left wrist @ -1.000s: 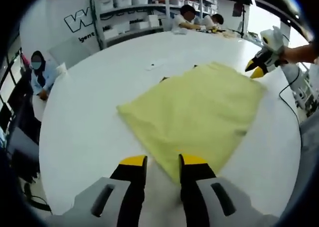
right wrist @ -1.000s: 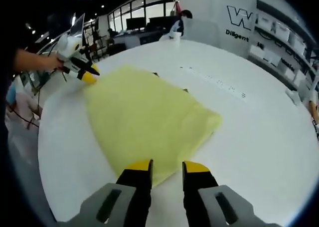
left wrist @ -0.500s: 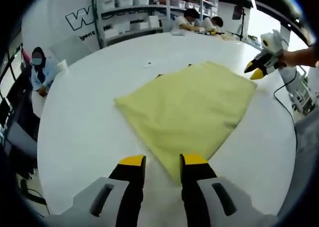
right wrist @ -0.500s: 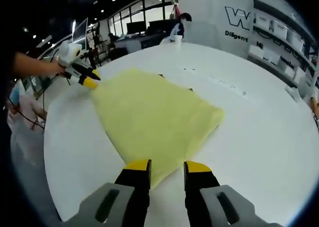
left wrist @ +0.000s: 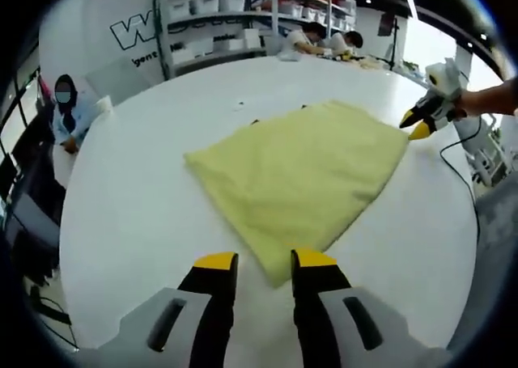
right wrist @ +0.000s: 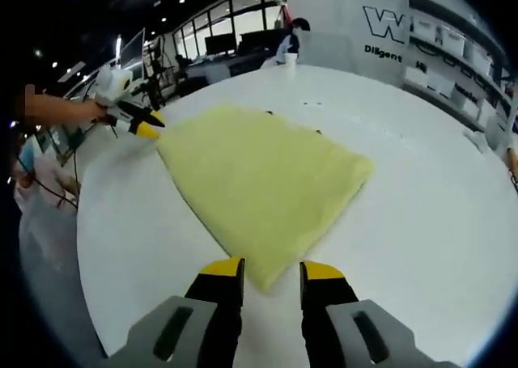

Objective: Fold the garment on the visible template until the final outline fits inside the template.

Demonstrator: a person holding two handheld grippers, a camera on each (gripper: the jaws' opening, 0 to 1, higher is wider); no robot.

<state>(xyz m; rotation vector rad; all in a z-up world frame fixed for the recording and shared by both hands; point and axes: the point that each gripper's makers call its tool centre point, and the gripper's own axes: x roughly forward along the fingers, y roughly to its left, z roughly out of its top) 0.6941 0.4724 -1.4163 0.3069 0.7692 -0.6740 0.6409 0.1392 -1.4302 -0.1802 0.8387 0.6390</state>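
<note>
A yellow garment point(left wrist: 299, 170) lies folded flat, in a rough rectangle, in the middle of a round white table point(left wrist: 129, 214). Small dark marks point(left wrist: 257, 123) peek out at its far edge. My left gripper point(left wrist: 265, 263) hovers open over the near corner, holding nothing. The right gripper point(left wrist: 421, 124), in a person's hand, sits just off the garment's far right corner. In the right gripper view the same garment point(right wrist: 267, 170) spreads ahead of my open right gripper point(right wrist: 272, 268), which is over its near corner. There the left gripper point(right wrist: 144, 128) sits by the far left corner.
Shelves with white bins point(left wrist: 214, 20) stand behind the table, and people sit at a far desk point(left wrist: 320, 40). Another person point(left wrist: 61, 113) sits at the left. A black cable point(left wrist: 457, 154) trails off the table's right edge. A white cup point(right wrist: 285, 59) stands far back.
Both views have shifted a little as the hands moved. The garment lies still and flat. Both grippers stay open near its opposite corners.
</note>
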